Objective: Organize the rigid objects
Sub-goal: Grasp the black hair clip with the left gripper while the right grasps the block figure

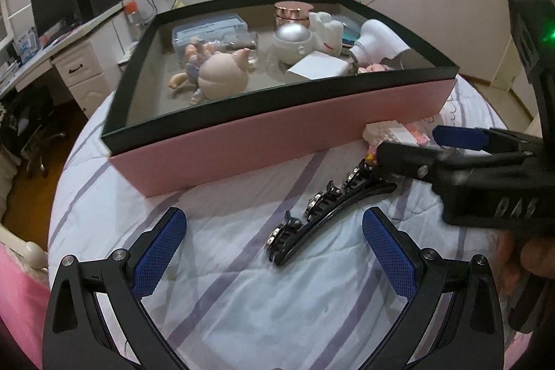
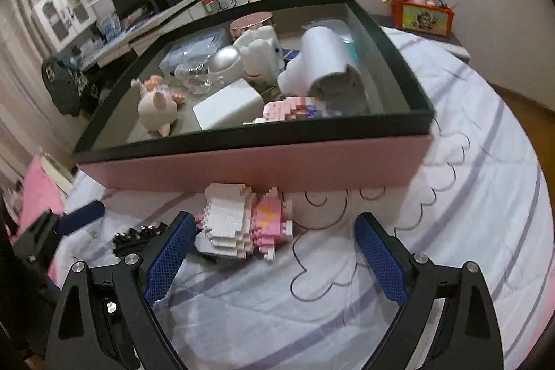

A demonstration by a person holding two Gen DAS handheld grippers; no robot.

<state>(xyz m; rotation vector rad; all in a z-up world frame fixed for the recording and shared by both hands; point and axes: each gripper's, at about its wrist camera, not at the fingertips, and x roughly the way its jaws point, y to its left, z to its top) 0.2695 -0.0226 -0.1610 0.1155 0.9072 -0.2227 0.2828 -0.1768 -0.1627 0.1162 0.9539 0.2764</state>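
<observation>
Two loose pieces lie on the striped bedsheet (image 1: 242,307) in front of the pink box (image 1: 277,141), which is already crowded with other items; your left gripper (image 1: 274,252) has its jaws wide, holding nothing; the black hair clip (image 1: 322,217) lies between and just ahead of its pads, long axis running diagonally from near the right pad up and away to the right, toward the box's near wall; so the clip sits skewed to the closing line, and you'd probably need to turn the wrist to pinch it across its narrow width.

Your right gripper (image 2: 274,262) is also wide and empty; the block figure (image 2: 242,224) lies just ahead of its left pad, off-centre to the left, close to the box wall; the figure's long axis runs roughly left-right.

Judgement: left hand is nearer the clip, right hand nearer the figure; each still needs centring before closing.
</observation>
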